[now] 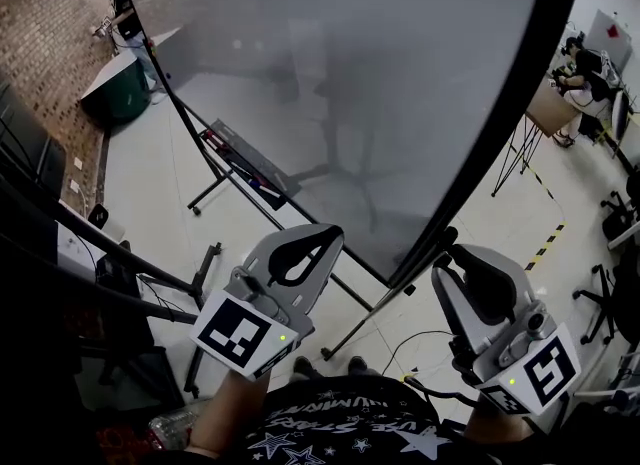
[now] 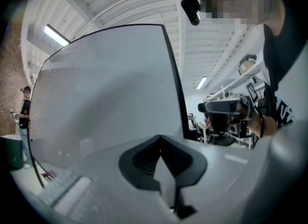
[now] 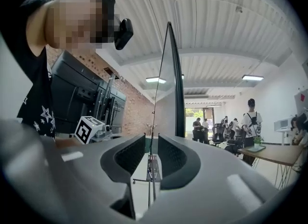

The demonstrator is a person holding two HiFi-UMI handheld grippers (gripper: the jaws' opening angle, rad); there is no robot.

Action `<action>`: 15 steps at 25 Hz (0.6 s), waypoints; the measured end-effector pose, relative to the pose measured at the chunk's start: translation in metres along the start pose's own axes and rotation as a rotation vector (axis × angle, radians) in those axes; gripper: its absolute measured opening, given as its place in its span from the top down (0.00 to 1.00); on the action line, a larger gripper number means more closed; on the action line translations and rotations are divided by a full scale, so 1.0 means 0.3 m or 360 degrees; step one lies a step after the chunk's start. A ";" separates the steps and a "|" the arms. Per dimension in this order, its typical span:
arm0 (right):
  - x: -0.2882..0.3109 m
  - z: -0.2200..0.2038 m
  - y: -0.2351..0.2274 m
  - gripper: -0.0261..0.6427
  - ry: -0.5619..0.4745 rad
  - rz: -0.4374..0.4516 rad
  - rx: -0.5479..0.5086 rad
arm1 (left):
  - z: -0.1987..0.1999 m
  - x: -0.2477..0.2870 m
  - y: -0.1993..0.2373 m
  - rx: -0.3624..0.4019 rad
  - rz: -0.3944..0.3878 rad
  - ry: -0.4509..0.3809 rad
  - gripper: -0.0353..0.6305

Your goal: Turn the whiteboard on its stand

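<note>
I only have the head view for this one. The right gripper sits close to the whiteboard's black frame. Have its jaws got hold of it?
Observer: No. In the right gripper view, the right gripper has its jaws apart. The floor shows through the gap, and nothing is pressed between them.
Operator: Where is the whiteboard from there?
Observer: The whiteboard is seen edge-on, rising above the jaws, slightly right of the gap.
Operator: And the left gripper?
Observer: In its own view, the left gripper has its jaw tips together on nothing, pointing at the board's face.
</note>
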State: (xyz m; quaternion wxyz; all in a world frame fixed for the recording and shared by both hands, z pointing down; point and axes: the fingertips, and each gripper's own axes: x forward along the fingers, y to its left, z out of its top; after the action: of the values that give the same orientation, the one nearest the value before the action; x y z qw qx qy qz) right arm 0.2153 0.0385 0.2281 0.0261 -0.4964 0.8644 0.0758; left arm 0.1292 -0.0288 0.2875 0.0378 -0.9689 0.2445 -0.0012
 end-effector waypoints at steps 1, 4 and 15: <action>0.012 0.006 0.013 0.84 -0.0028 0.0002 0.0009 | -0.005 -0.003 -0.005 -0.0011 -0.0005 -0.0001 0.94; 0.046 -0.006 0.050 0.90 -0.0089 -0.0009 0.0146 | -0.013 -0.014 -0.012 -0.0019 0.0002 -0.0017 0.94; 0.210 -0.142 0.140 0.95 -0.0056 -0.0075 0.0248 | -0.078 -0.056 -0.014 -0.0055 0.0035 -0.0018 0.94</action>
State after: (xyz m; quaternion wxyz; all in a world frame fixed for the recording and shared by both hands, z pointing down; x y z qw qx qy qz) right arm 0.1485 -0.0013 0.2671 0.0816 -0.5116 0.8552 0.0165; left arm 0.1158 -0.0188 0.3114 0.0224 -0.9667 0.2549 0.0091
